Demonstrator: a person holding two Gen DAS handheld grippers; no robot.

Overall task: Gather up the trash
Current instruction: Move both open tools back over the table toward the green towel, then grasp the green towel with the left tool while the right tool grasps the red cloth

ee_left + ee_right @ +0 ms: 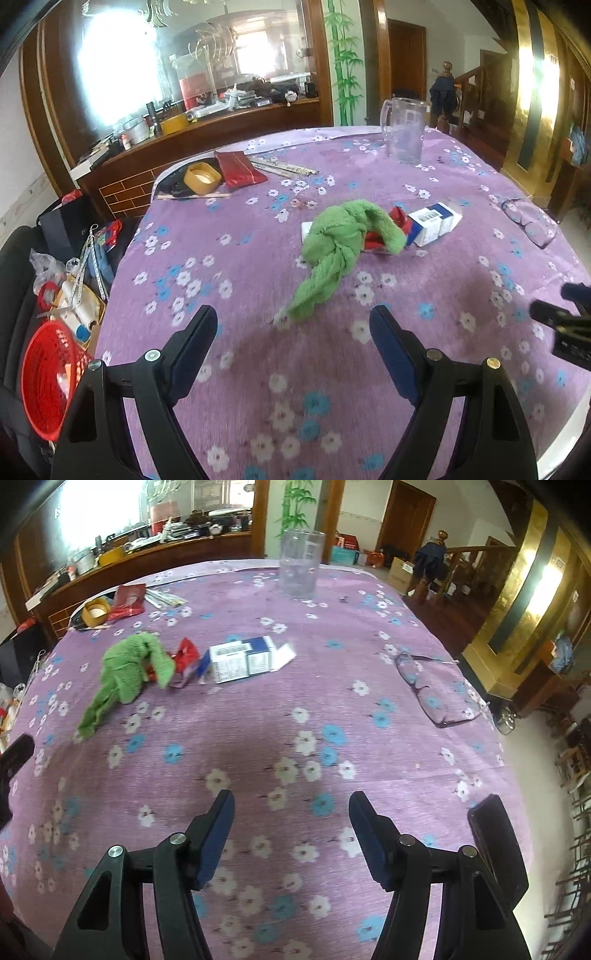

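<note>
While both grippers hover over a table (258, 369) draped in a purple flowered cloth, nothing has been collected yet. The left gripper (293, 332) stands wide open and empty, near the table's near edge, just short of the tail of a twisted green cloth (340, 240). The right gripper (291, 812) is also open and empty over bare tablecloth. The trash lies around the table's middle: a crumpled red wrapper (184, 657) touching the green cloth, and an opened white and blue carton (243, 661) just beside it. A pair of glasses (432, 690) rests near the right edge, a clear jug (402, 129) near the far edge. All the collecting seems left to do.
</note>
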